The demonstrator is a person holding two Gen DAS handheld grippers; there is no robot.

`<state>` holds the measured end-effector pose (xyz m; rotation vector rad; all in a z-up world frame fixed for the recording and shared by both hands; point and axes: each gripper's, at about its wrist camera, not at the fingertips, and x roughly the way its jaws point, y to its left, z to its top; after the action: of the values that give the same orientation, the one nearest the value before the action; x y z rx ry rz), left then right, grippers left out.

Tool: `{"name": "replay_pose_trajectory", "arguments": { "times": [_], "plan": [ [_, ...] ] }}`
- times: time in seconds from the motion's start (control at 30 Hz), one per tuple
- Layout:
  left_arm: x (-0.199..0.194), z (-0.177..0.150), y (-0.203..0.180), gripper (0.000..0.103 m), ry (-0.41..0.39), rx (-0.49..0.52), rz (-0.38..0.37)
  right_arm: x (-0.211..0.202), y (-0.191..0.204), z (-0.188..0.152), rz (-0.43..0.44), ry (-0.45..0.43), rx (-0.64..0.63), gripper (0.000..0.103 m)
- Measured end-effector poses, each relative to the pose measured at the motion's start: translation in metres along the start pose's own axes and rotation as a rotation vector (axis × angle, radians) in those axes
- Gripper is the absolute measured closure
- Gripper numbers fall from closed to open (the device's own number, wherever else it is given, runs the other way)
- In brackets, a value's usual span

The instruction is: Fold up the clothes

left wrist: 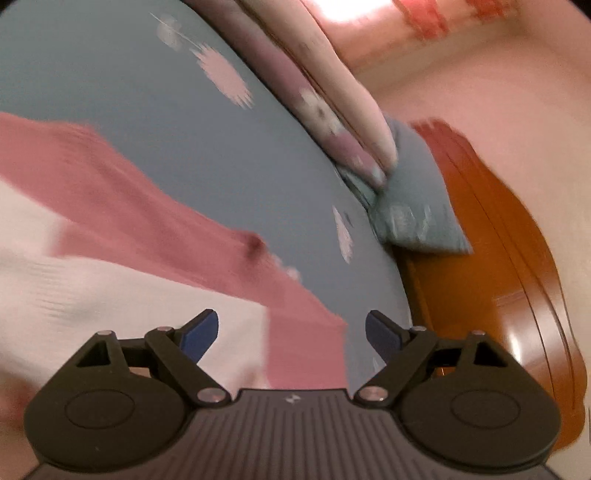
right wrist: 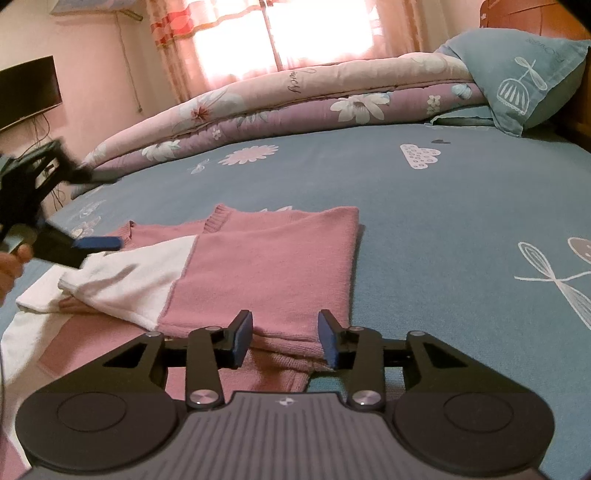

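Both views sit just behind their own jaws, looking forward and downward over a bed. The right wrist view looks low across the blue sheet (right wrist: 424, 206) toward a curtained window (right wrist: 295, 33) at 12 o'clock, with the pink-and-white sweater (right wrist: 258, 266) close ahead and the left gripper (right wrist: 88, 210) at 9 o'clock. The left wrist view, tilted and blurred, hangs close over the same sweater (left wrist: 155, 221), facing the wooden headboard (left wrist: 517, 266) at 3 o'clock. Both share sweater, sheet, rolled quilt (right wrist: 295, 99) and pillow (right wrist: 517, 81).

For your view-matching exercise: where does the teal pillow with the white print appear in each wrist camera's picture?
Left wrist view: teal pillow right of centre, blurred, against the wooden headboard.
Right wrist view: the pillow at upper right, propped on the folded quilt's end.
Shared landmark: the pink-and-white sweater on the bed.
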<state>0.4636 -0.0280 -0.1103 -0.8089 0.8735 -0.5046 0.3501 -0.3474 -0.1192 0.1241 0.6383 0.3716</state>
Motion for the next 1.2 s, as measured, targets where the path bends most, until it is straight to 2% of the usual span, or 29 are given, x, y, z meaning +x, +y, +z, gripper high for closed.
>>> {"name": "replay_pose_trajectory", "arguments": {
  "times": [0.1,0.17,0.27,0.37,0.47,0.53,0.6,0.67,0.73,0.77,0.83,0.9,0.97,1.07,1.2],
  "plan": [
    [0.032,-0.004,-0.007,0.016,0.034,0.031,0.046,0.0,0.0,0.0,0.0,0.0,-0.006,0.059],
    [0.042,-0.003,-0.003,0.017,0.025,0.032,0.098,-0.001,-0.001,0.0,0.0,0.0,-0.004,0.059],
    [0.03,-0.001,0.005,0.017,-0.023,0.007,0.139,-0.001,-0.003,0.0,-0.003,0.003,0.006,0.058],
    [0.007,0.005,0.007,0.017,-0.087,0.015,0.244,-0.001,-0.007,0.0,-0.011,0.006,0.03,0.057],
    [-0.011,0.007,0.014,0.017,-0.092,-0.05,0.197,-0.001,-0.008,0.002,-0.03,0.016,0.043,0.051],
    [-0.015,0.004,0.01,0.016,-0.09,-0.035,0.166,-0.002,-0.008,0.002,-0.032,0.012,0.05,0.051],
    [-0.014,-0.003,0.01,0.016,-0.048,-0.026,0.119,-0.004,-0.006,0.004,-0.033,0.01,0.049,0.051],
    [-0.011,-0.009,0.011,0.016,-0.022,-0.01,0.14,-0.005,-0.005,0.005,-0.036,0.011,0.041,0.051],
    [-0.008,-0.013,0.015,0.016,-0.015,0.006,0.239,-0.008,-0.004,0.006,-0.042,0.014,0.035,0.051],
    [-0.009,-0.013,0.019,0.018,-0.019,-0.007,0.257,-0.01,-0.004,0.007,-0.048,0.016,0.032,0.051],
    [-0.023,-0.016,0.02,0.018,-0.03,-0.032,0.261,-0.016,-0.004,0.009,-0.064,0.003,0.028,0.051],
    [-0.04,-0.02,0.013,0.017,-0.028,-0.014,0.305,-0.025,-0.005,0.012,-0.062,-0.013,0.031,0.049],
    [-0.057,-0.029,0.0,0.017,0.003,0.041,0.358,-0.034,-0.006,0.016,-0.044,-0.028,0.043,0.04],
    [-0.085,-0.054,-0.02,0.016,0.053,0.113,0.412,-0.045,-0.004,0.02,0.01,-0.039,0.07,0.04],
    [-0.122,-0.1,-0.042,0.015,0.103,0.185,0.412,-0.068,0.009,0.025,0.101,-0.047,0.098,0.04]
  ]
}}
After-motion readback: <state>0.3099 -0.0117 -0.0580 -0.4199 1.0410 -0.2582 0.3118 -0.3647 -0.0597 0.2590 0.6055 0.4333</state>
